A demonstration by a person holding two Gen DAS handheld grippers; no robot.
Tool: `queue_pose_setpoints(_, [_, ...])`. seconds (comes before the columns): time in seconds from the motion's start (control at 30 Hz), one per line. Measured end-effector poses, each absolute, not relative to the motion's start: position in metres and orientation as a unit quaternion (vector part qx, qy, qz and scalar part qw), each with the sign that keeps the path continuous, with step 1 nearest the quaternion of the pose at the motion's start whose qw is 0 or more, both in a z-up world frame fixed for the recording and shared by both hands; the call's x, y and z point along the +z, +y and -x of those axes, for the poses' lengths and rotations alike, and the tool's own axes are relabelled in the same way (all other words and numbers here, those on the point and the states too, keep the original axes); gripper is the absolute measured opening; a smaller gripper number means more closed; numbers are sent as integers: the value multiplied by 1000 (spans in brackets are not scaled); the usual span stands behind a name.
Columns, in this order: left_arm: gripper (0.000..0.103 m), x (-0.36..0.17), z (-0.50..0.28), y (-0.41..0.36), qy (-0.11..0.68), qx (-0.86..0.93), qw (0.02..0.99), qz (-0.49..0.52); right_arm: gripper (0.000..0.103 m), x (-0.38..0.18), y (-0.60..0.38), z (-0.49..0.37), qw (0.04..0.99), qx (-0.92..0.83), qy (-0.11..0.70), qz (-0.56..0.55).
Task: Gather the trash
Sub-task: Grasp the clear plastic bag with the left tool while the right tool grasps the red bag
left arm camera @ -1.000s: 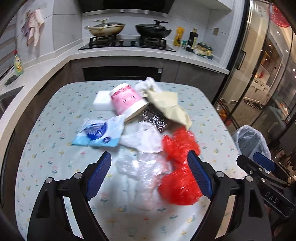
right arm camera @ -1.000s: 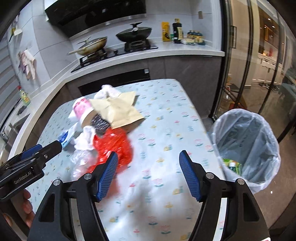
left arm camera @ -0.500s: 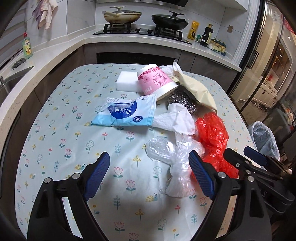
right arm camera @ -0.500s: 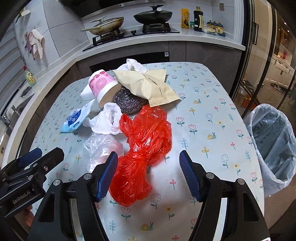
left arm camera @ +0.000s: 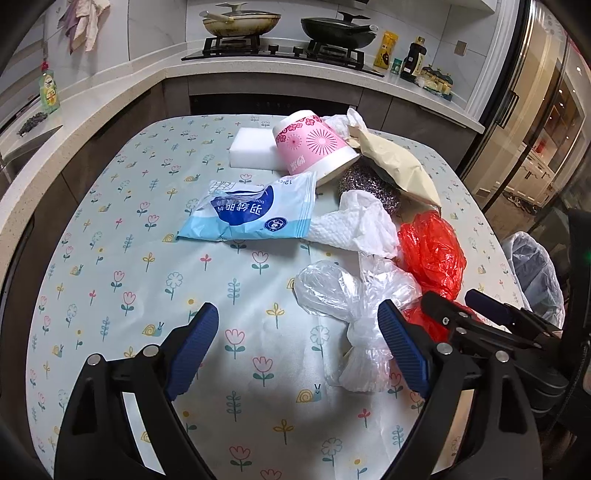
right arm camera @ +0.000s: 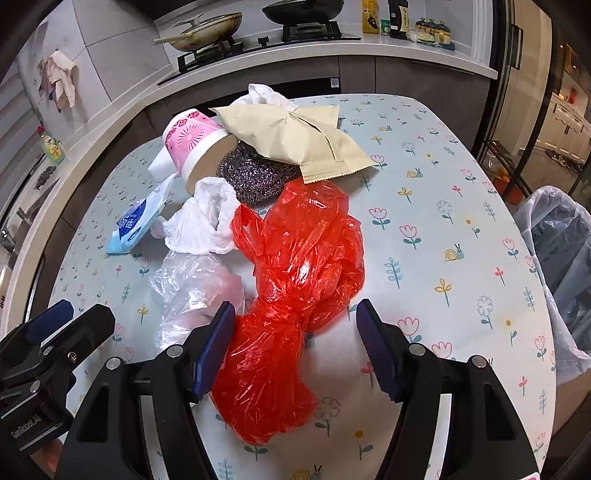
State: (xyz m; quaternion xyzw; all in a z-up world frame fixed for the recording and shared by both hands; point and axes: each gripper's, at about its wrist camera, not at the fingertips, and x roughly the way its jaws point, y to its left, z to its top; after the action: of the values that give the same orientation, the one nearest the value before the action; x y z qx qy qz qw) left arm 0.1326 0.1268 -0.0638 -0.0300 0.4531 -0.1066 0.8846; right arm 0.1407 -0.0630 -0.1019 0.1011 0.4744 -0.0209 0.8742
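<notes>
Right tool (right arm camera: pixel 295 328) spread wide, straddling red bag (right arm camera: pixel 299 266) on desk (right arm camera: pixel 424 206), seemingly without contact. Left tool (left arm camera: pixel 297 336) released too, clear bag (left arm camera: pixel 354 295) just beside right finger. Bin (right arm camera: pixel 561 236) off desk's right edge.

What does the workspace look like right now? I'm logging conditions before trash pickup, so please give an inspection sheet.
Surface: table with floral cloth.
Job's things: red bag, clear bag, paper towel, blue wrapper, pink cup, kraft pouch, steel scrubber, lined bin.
Clutter: white sponge.
Grippers: left gripper open, empty; right gripper open, straddling the red bag.
Cables: nothing seen.
Surroundings: stove with pans.
</notes>
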Motion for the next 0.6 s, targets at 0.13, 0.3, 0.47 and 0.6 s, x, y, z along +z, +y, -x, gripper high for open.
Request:
queue_pose_setpoints(0.13, [84, -66, -134, 122, 456, -110, 883, 26, 46, -103, -65, -141, 873, -13, 474, -110])
queue_pose_setpoints(0.3, [87, -68, -135, 115, 459, -115, 880, 25, 37, -102, -66, -139, 875, -4, 472, -112])
queue_pose_setpoints(0.47, [87, -71, -133, 106, 464, -130, 876, 19, 31, -94, -72, -130, 881, -3, 460, -113])
queue_pose_setpoints(0.6, [87, -75, -133, 97, 470, -144, 870, 20, 27, -86, -82, -120, 886, -6, 449, -112])
